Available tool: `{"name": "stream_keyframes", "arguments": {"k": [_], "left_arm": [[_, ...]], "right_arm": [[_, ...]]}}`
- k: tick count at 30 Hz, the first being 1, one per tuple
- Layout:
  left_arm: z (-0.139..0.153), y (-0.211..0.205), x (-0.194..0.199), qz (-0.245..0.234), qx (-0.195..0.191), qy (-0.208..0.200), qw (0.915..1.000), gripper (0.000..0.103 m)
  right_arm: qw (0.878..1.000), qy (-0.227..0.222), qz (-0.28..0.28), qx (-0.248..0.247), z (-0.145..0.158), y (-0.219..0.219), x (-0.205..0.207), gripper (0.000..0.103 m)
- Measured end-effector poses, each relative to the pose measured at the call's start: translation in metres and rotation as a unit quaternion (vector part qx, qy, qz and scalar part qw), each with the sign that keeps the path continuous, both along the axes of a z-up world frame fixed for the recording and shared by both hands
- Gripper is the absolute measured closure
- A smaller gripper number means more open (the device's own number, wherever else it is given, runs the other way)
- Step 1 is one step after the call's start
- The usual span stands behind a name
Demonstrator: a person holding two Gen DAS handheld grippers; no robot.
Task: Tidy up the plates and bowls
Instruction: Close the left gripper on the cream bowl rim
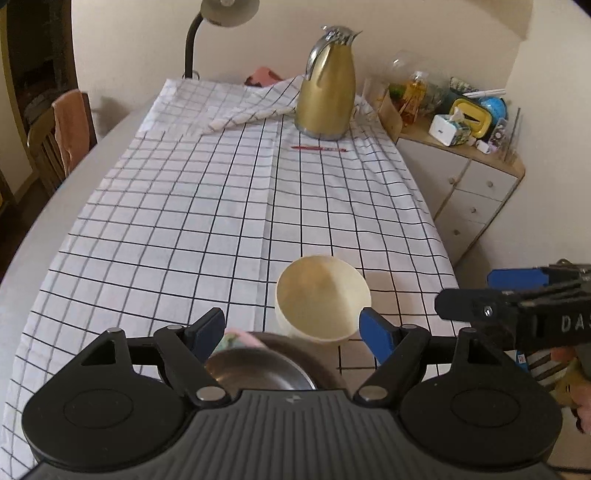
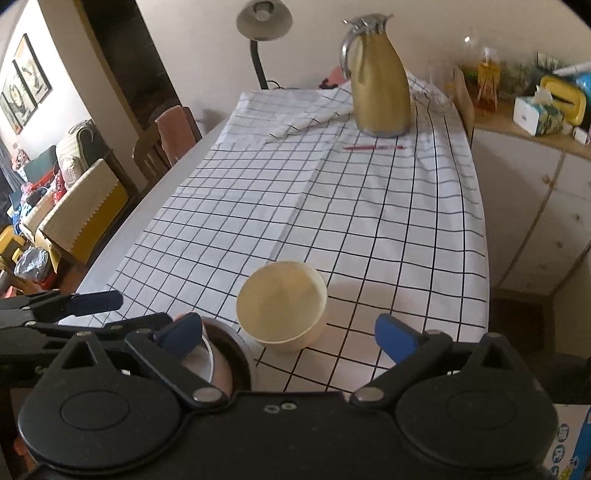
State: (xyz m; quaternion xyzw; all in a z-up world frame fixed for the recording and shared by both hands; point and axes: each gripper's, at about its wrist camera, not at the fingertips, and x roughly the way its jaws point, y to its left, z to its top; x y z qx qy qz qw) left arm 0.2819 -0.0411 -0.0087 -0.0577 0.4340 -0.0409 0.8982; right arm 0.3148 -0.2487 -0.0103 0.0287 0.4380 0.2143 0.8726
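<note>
Left gripper (image 1: 291,332): jaws wide apart, nothing between the pads. Right gripper (image 2: 291,334): jaws wide apart, empty. Stacked bowls (image 1: 258,365) at lower centre of the left view, just under the left gripper; steel one on top, dark one beneath. Cream bowl (image 2: 282,304) upright on the checked cloth (image 2: 332,206), touching the stack, centre frame. Far end, upper frame: red pen (image 2: 373,147), then gold jug (image 2: 378,81), lamp (image 2: 264,20) behind.

Bare tablecloth (image 1: 207,206) beyond bowl (image 1: 321,299)
</note>
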Motion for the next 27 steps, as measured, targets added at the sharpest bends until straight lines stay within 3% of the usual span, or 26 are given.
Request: {"name": "stream_keyframes", "arguments": {"k": [6, 15, 27], "left_arm": [[-0.018, -0.005, 0.036, 0.007, -0.003, 0.02, 0.9998, 0.023], [-0.055, 0.006, 0.089, 0.045, -0.023, 0.066, 0.9965, 0.023], [-0.094, 0.001, 0.118, 0.048, -0.014, 0.114, 0.9922, 0.026]], "right_arm": [[1.0, 0.025, -0.008, 0.005, -0.018, -0.005, 0.028, 0.009], [0.994, 0.097, -0.043, 0.023, -0.059, -0.005, 0.069, 0.02], [0.994, 0.102, -0.035, -0.022, -0.096, 0.021, 0.085, 0.03]]}}
